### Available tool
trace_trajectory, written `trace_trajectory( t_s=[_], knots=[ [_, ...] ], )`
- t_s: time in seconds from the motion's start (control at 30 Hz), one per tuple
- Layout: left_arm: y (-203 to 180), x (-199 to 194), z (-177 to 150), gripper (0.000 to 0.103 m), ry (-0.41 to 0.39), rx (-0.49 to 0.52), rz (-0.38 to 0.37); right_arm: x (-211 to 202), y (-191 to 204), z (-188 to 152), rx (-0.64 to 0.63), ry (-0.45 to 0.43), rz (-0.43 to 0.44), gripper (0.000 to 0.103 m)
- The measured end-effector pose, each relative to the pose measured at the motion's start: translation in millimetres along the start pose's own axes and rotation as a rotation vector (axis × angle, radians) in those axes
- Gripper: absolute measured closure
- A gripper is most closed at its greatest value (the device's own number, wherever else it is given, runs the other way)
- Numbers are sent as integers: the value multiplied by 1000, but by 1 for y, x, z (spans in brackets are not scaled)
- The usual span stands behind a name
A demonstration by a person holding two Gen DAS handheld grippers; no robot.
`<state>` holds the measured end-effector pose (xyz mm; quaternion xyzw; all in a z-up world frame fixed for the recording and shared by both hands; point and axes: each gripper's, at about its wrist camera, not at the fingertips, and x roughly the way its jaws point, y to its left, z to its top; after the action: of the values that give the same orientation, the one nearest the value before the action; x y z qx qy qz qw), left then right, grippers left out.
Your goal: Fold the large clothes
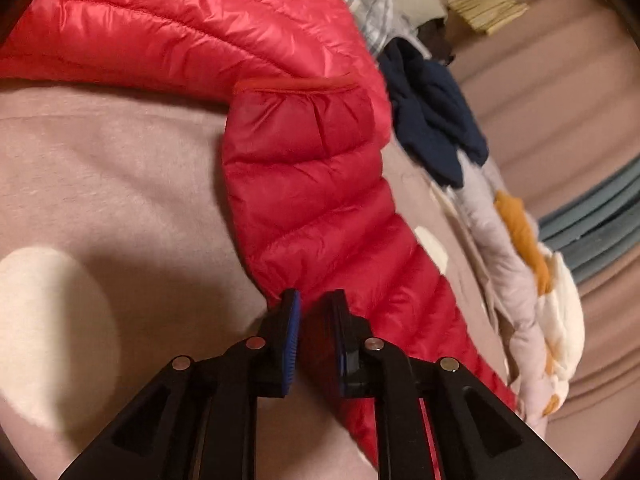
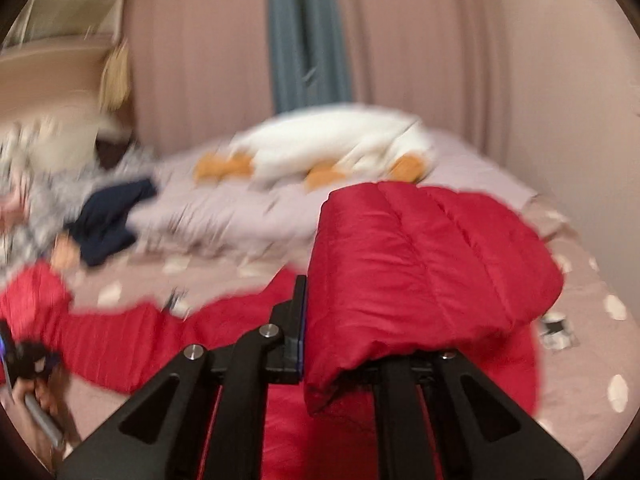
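A red quilted puffer jacket [image 1: 192, 28] lies on the pink bed cover. Its sleeve [image 1: 312, 200] runs down to my left gripper [image 1: 316, 320], whose jaws stand close together with a fold of the red sleeve between the blue pads. In the right wrist view, blurred by motion, my right gripper [image 2: 320, 320] is shut on a thick fold of the red jacket [image 2: 420, 264], lifted and draped over the right finger, which it hides. The rest of the jacket [image 2: 132, 344] trails left over the bed. The other gripper and a hand [image 2: 28, 364] show at the left edge.
A dark navy garment [image 1: 432, 128] and a white and orange plush toy [image 1: 532, 264] lie on the bed to the right, beside a grey checked cloth [image 1: 368, 4]. A pink curtain [image 2: 420, 40] and a blue-grey strip [image 2: 304, 32] hang behind the bed [image 1: 100, 168].
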<state>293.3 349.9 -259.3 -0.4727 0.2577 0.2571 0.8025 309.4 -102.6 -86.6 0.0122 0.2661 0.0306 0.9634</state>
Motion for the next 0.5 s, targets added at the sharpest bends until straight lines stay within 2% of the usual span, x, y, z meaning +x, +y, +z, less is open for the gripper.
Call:
trace_trajectory(
  t_s=[0.07,0.1,0.13,0.17,0.2,0.23,0.33,0.4,0.47,0.5],
  knots=[
    [-8,2,1,86,5,40,27,18,23,-19,-34,64,20,87],
    [-12,3,1,72,11,57,16,25,29,-27,-38,83,21,86],
    [-16,3,1,51,15,71,-19,31,34,-34,-40,102,25,75],
    [-19,4,0,40,15,86,-49,35,35,-40,-39,117,30,67],
    [-24,5,-2,29,23,117,-69,39,35,-46,-37,134,28,49],
    [-32,6,-5,28,32,167,-50,39,42,-46,-39,135,24,40],
    [-50,11,-16,28,23,295,45,22,46,-50,-74,100,-9,41],
    [-56,13,-21,28,16,342,79,21,48,-42,-83,81,-45,39],
    [-55,12,-23,35,15,343,84,12,40,-34,-57,66,-46,36],
    [-52,11,-21,46,14,328,89,5,30,-30,-37,52,-34,33]
  ],
)
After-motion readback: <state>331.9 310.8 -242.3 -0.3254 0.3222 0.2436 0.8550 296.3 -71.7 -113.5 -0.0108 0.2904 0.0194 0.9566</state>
